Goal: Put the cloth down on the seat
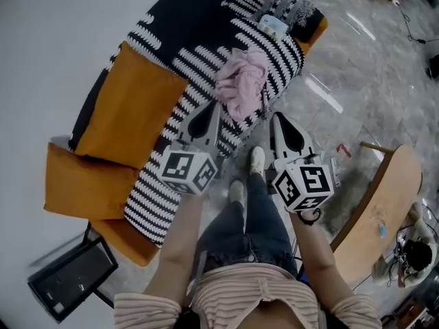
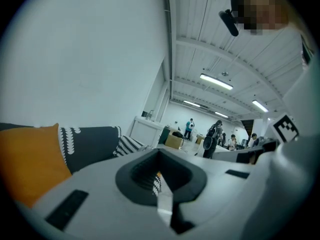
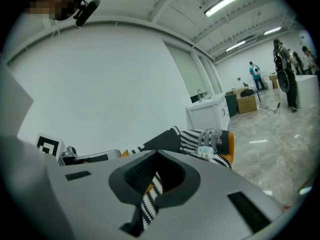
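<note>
Progress: judged done; nothing held, only pulling the hands back seems left.
Cushions (image 1: pixel 130 108): orange, plump, squarish, smooth-faced, propped at the left end of the sofa.
Left gripper (image 1: pixel 215 110): fingers pressed together, empty, over the front edge of the seat, just left of the cloth.
Seat (image 1: pixel 195 60): soft cover in bold black and white stripes and scalloped bands.
Cloth (image 1: pixel 241 84): pink, thin, limp, lying in a rumpled heap on the seat near its front edge, free of both grippers.
Right gripper (image 1: pixel 276 117): fingers closed on nothing, just below the cloth.
Floor (image 1: pixel 357 67): glossy grey, stone-like.
</note>
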A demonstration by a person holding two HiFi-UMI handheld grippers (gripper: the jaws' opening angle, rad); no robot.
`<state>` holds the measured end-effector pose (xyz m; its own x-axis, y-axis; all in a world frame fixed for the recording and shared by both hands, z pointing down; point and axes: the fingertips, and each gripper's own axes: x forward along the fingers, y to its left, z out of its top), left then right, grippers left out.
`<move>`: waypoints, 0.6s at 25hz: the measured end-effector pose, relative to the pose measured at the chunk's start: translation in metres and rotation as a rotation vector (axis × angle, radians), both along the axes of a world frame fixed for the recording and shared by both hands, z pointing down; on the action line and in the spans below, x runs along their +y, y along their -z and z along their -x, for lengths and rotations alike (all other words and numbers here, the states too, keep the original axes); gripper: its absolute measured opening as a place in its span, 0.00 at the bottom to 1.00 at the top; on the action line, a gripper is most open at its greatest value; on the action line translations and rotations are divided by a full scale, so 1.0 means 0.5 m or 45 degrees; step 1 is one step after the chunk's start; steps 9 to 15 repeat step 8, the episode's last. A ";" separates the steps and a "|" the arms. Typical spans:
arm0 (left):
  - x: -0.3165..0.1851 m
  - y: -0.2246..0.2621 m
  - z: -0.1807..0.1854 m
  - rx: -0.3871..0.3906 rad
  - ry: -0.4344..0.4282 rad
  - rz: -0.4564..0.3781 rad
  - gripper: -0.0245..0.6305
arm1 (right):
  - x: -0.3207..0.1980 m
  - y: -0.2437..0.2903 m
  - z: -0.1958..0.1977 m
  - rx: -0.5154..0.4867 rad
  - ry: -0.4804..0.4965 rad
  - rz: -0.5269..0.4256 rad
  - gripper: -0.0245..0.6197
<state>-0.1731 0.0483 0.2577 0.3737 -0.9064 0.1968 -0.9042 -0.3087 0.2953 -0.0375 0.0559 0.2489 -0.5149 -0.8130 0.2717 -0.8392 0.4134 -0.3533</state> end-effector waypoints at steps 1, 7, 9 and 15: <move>0.007 0.003 0.000 -0.009 -0.001 -0.005 0.06 | 0.006 0.006 0.001 -0.006 0.001 -0.007 0.05; 0.038 0.028 -0.009 -0.050 -0.013 -0.028 0.06 | 0.032 0.038 -0.001 -0.003 0.009 -0.046 0.05; 0.043 0.032 -0.011 -0.054 -0.015 -0.031 0.06 | 0.036 0.042 -0.003 -0.003 0.010 -0.048 0.05; 0.043 0.032 -0.011 -0.054 -0.015 -0.031 0.06 | 0.036 0.042 -0.003 -0.003 0.010 -0.048 0.05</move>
